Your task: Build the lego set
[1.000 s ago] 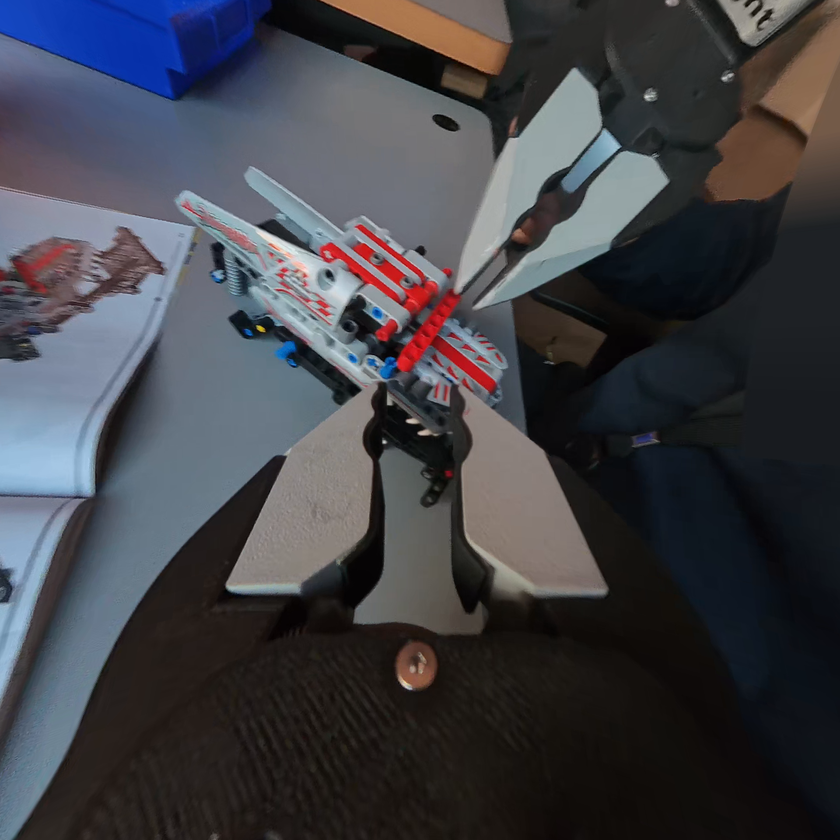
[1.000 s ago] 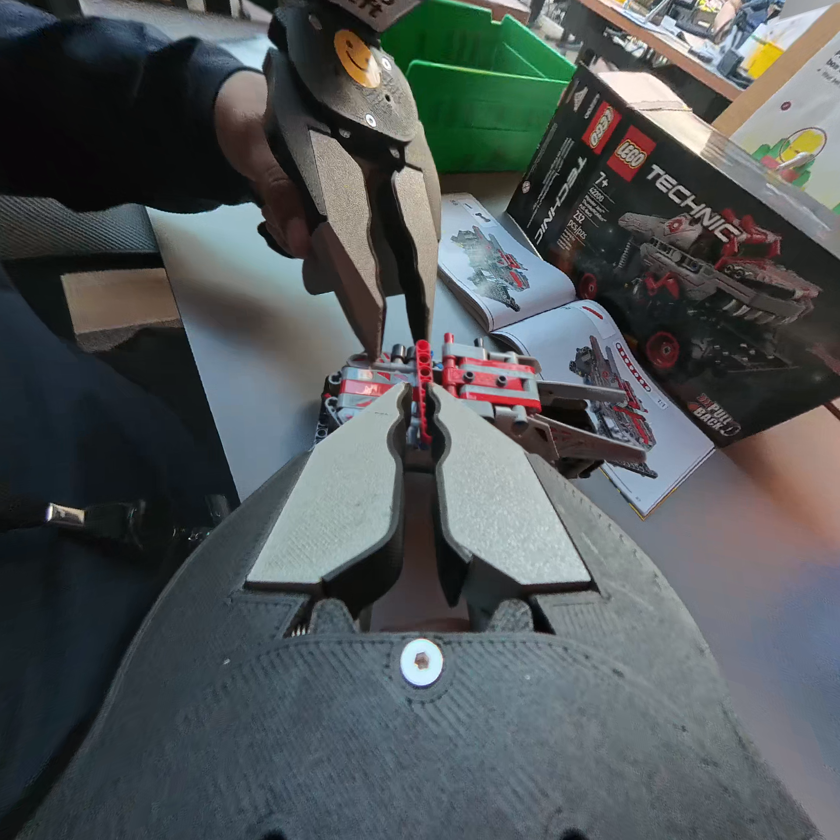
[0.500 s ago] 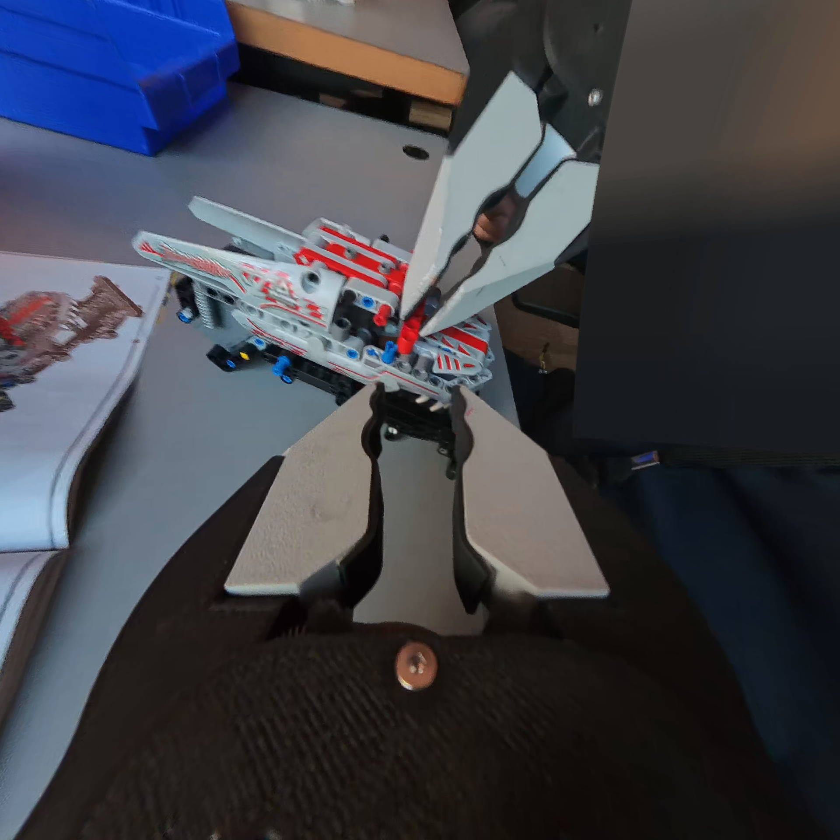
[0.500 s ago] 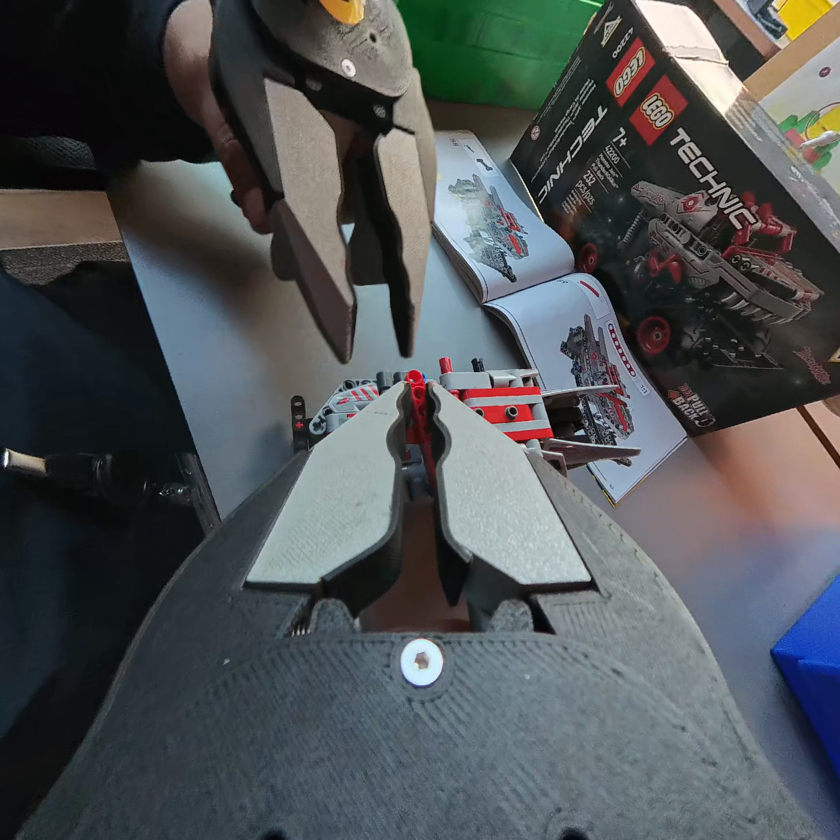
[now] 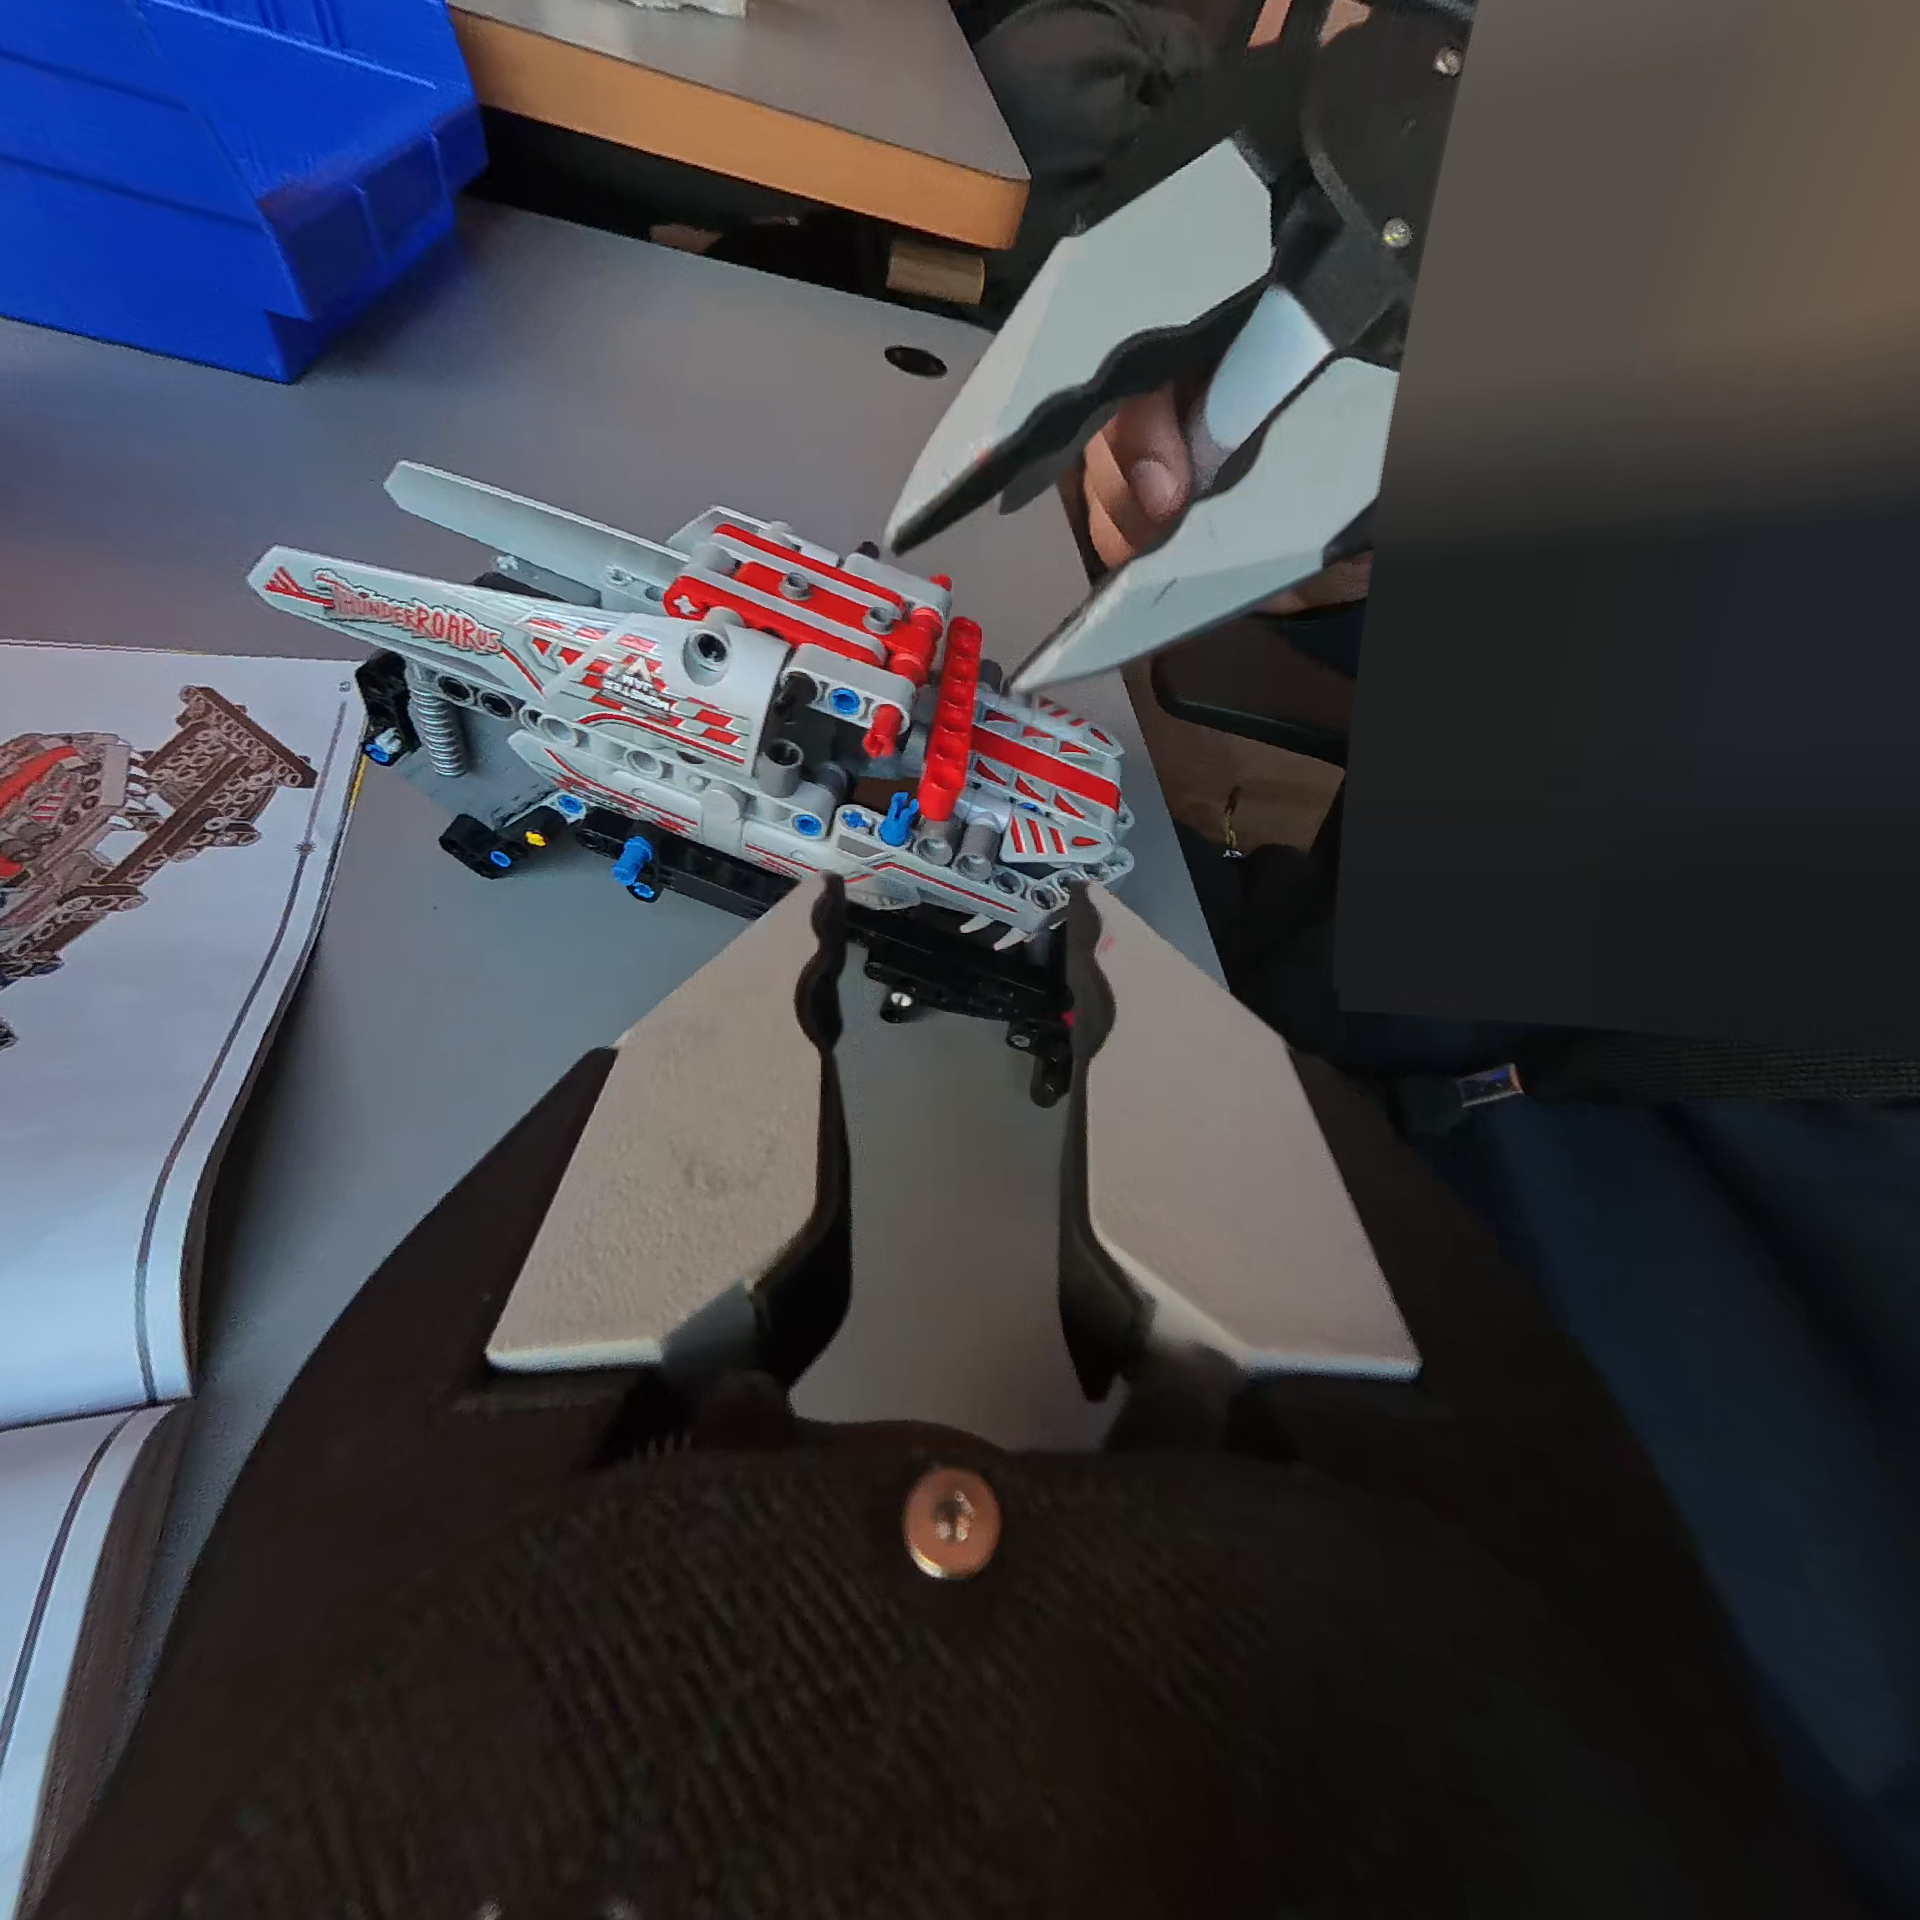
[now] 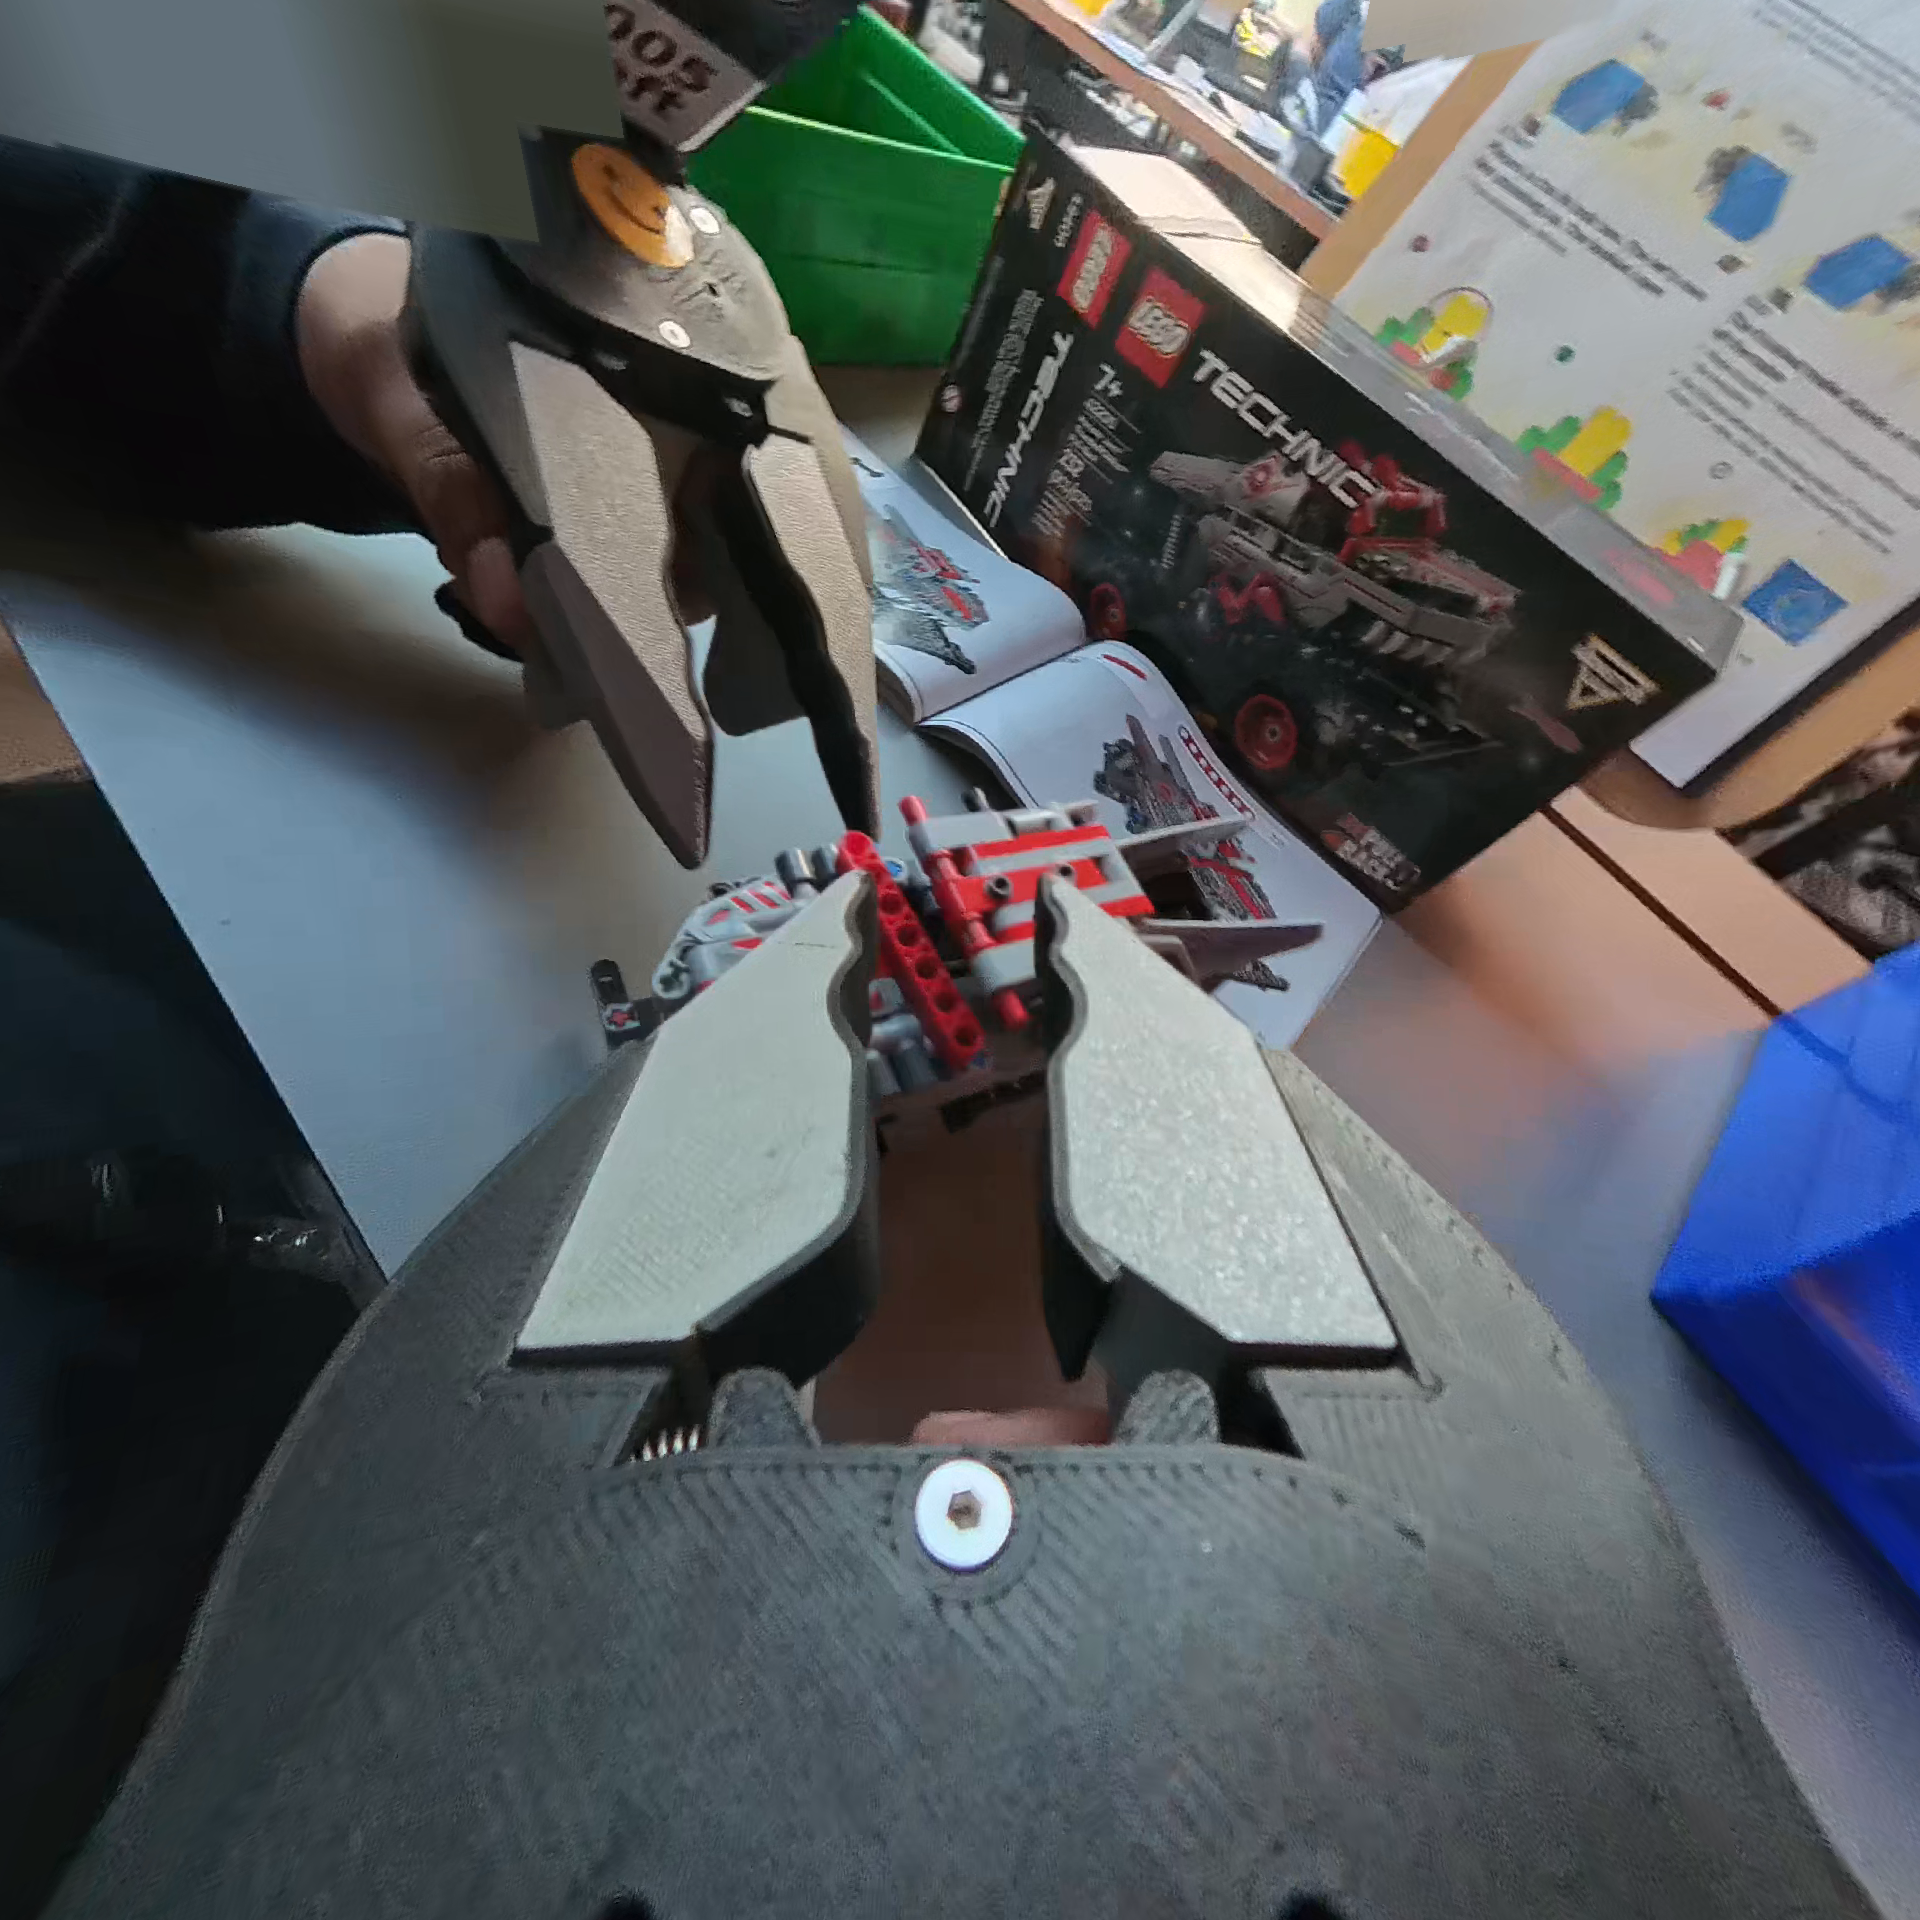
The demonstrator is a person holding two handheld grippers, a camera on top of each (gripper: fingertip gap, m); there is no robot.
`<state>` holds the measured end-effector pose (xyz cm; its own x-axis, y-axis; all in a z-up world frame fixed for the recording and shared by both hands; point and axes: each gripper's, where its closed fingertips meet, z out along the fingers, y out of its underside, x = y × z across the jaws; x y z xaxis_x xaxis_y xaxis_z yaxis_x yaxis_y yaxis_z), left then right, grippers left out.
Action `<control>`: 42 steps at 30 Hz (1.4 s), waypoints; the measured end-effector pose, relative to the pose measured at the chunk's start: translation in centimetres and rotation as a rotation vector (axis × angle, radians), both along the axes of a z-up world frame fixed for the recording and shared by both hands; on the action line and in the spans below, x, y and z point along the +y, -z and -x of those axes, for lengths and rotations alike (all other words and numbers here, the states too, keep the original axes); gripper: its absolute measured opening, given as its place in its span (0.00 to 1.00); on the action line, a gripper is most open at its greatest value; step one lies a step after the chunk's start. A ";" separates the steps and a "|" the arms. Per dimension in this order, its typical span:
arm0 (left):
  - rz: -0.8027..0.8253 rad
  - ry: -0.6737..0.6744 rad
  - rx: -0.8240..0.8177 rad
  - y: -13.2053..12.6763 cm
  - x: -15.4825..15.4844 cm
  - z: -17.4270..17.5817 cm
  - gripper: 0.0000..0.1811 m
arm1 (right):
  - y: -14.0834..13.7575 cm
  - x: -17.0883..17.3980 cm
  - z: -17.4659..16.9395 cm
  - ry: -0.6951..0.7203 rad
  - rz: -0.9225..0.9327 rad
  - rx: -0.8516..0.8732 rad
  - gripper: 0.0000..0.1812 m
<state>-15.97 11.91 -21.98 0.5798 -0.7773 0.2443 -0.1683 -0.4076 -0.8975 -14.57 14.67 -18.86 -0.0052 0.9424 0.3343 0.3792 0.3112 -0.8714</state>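
A grey and red lego model [image 5: 644,707] lies on the grey table [image 5: 436,1039] near its right edge. A red studded beam [image 5: 951,717] stands across its rear top. My left gripper [image 5: 951,904] is open and empty, its tips just short of the model's black underside. My right gripper [image 5: 961,613] is open above the beam and not touching it. In the right wrist view the beam [image 6: 920,956] shows between my right gripper's [image 6: 951,894] spread fingers, and the left gripper [image 6: 774,836] hangs open above the model [image 6: 1039,883].
An open instruction booklet [image 5: 125,935] lies left of the model. A blue bin [image 5: 208,177] stands at the far left. The lego box [image 6: 1299,520] and green bins [image 6: 862,239] stand behind the booklet [image 6: 1039,665]. The table edge runs right beside the model. The left gripper's tips are roughly 5 centimetres from the right gripper's.
My right gripper has opened and let go of the red beam, which stays on the model. My left gripper has opened, released the model and drawn back; the model now rests on the table.
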 end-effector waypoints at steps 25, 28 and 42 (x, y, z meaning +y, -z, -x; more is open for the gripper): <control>-0.111 -0.006 0.072 -0.2 0.2 -1.2 0.20 | 2.9 2.9 1.0 0.077 0.456 -0.056 0.39; -0.117 -0.009 0.079 -0.4 0.5 -1.3 0.20 | 2.9 3.0 1.1 0.075 0.475 -0.048 0.38; -0.264 -0.146 0.214 -0.9 3.0 2.3 0.15 | 2.6 2.9 -0.3 0.018 0.663 0.010 0.41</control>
<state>-18.26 14.93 -21.05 0.7052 -0.7030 -0.0922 -0.3210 -0.2006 -0.9256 -14.29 17.55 -21.45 0.0123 0.9484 -0.3167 0.3704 -0.2986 -0.8796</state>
